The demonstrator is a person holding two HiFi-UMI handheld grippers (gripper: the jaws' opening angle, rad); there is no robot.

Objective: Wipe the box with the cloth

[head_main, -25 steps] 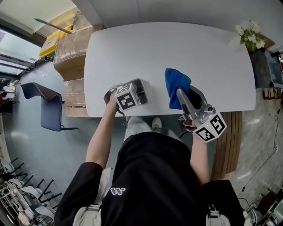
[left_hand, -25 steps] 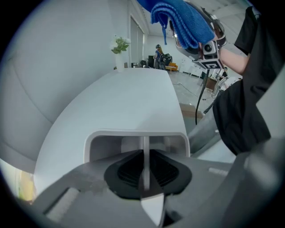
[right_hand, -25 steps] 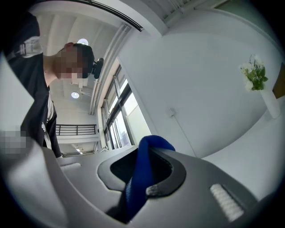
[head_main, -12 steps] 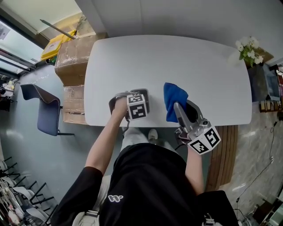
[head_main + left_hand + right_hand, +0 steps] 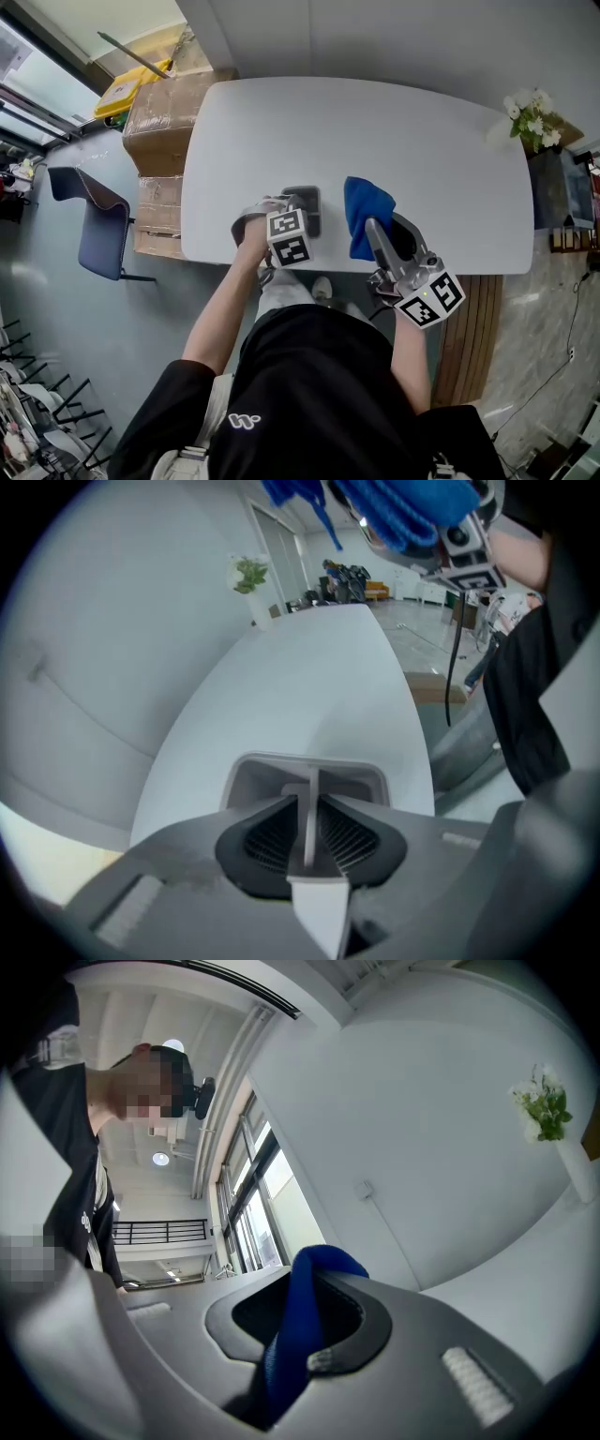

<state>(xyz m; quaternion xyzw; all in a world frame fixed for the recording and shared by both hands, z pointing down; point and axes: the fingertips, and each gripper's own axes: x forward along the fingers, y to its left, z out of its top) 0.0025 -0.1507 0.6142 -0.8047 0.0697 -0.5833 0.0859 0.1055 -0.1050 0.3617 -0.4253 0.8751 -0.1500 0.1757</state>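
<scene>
A small grey open box (image 5: 302,204) sits near the front edge of the white table (image 5: 375,131). My left gripper (image 5: 298,221) is shut on one thin wall of it. In the left gripper view that wall stands between the closed jaws of my left gripper (image 5: 307,832), with the box's rim (image 5: 272,772) just beyond. A blue cloth (image 5: 364,211) hangs bunched from my right gripper (image 5: 377,231), just right of the box and a little apart from it. The right gripper view shows the cloth (image 5: 319,1269) pinched in my right gripper (image 5: 298,1335). The same cloth (image 5: 403,508) appears at the top of the left gripper view.
Taped cardboard boxes (image 5: 169,112) stand by the table's left end, with a blue chair (image 5: 89,220) further left. A vase of white flowers (image 5: 532,108) stands at the far right corner. A slatted wooden surface (image 5: 478,319) lies to my right.
The left gripper and the box have shifted a little to the right, so the box and the cloth are closer together. Both grips are unchanged.
</scene>
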